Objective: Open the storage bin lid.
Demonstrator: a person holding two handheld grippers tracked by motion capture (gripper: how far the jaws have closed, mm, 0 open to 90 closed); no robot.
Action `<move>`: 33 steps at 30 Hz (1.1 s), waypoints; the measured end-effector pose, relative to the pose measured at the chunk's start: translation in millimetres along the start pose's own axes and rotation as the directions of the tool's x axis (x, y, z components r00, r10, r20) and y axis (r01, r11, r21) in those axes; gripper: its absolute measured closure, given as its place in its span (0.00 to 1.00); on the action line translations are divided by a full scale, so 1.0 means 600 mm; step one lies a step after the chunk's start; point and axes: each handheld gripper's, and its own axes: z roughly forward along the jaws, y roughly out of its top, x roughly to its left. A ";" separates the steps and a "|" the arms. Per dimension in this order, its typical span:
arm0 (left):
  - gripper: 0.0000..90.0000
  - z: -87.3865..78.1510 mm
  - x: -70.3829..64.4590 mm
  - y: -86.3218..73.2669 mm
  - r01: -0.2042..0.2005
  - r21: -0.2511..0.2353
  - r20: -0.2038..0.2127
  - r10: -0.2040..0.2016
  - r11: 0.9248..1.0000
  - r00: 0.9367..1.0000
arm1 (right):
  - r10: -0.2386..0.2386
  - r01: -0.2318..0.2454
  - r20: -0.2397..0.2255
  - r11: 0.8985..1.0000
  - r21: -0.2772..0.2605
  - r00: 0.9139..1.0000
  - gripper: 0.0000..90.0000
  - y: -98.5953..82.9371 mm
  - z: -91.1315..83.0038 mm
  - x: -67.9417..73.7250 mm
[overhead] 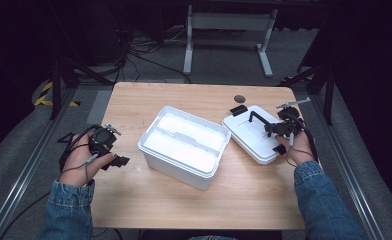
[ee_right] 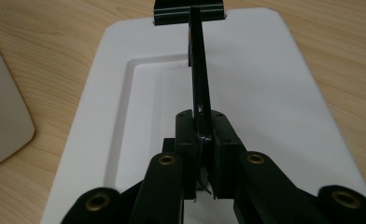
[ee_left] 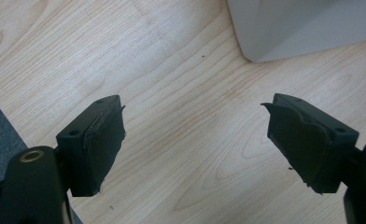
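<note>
An open white box [overhead: 184, 140] with an inner tray stands at the table's middle. Its white lid [overhead: 254, 132] lies flat to the right, with black latches at its ends and a black handle [overhead: 258, 119] raised over it. My right gripper [overhead: 276, 130] is shut on that handle [ee_right: 200, 88], the jaws pinching the thin bar above the lid [ee_right: 274, 93]. My left gripper [overhead: 118, 159] rests on the table left of the box, jaws wide open with nothing between them [ee_left: 195, 140]. A corner of the box [ee_left: 302, 28] sits ahead of it.
A small dark round disc [overhead: 239, 98] lies on the wooden table [overhead: 149, 100] behind the lid. Beyond the far edge stand white table legs [overhead: 188, 45] and cables on the floor. Metal rails run along both sides.
</note>
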 end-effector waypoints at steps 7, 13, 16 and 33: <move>0.22 0.001 -0.001 0.000 0.001 0.001 -0.001 -0.001 1.000 1.000 | 0.011 -0.011 -0.006 1.000 0.016 1.000 0.93 -0.014 0.013 -0.004; 0.22 0.001 0.000 0.000 0.000 0.001 -0.001 0.000 1.000 1.000 | 0.034 -0.034 -0.010 0.998 0.044 0.999 0.93 -0.026 0.027 -0.007; 0.22 0.001 -0.001 0.000 0.000 0.001 0.000 0.000 1.000 1.000 | 0.040 -0.040 -0.013 0.998 0.052 0.999 0.92 -0.030 0.031 -0.009; 0.22 0.002 -0.001 0.004 -0.010 0.004 -0.001 0.010 1.000 1.000 | 0.104 -0.105 -0.033 0.993 -0.056 0.994 0.57 -0.040 -0.002 -0.026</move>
